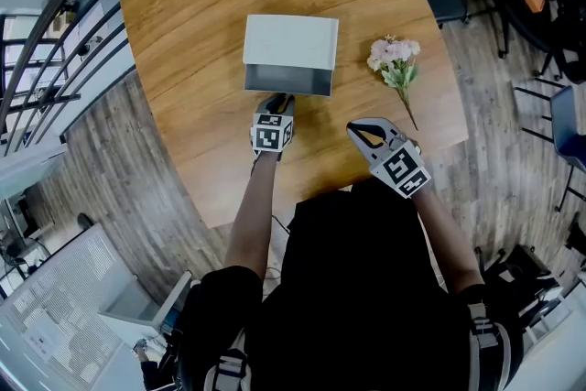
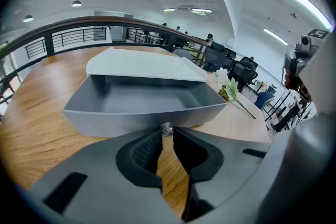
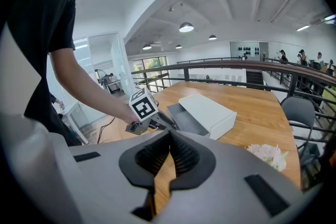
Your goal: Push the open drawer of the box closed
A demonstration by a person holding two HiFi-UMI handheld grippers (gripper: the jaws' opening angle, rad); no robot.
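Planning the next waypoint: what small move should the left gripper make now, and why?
Probably push the left gripper straight forward toward the box. The drawer stands well out, and the jaws are closed on its knob at the front's middle, so a centred push should slide it in.

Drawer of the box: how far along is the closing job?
Done: the left gripper is at the drawer front, jaws closed on its small knob. In hand: the push itself; the drawer stands well out of the box. Left: sliding it fully in. The right gripper is shut, off the box.
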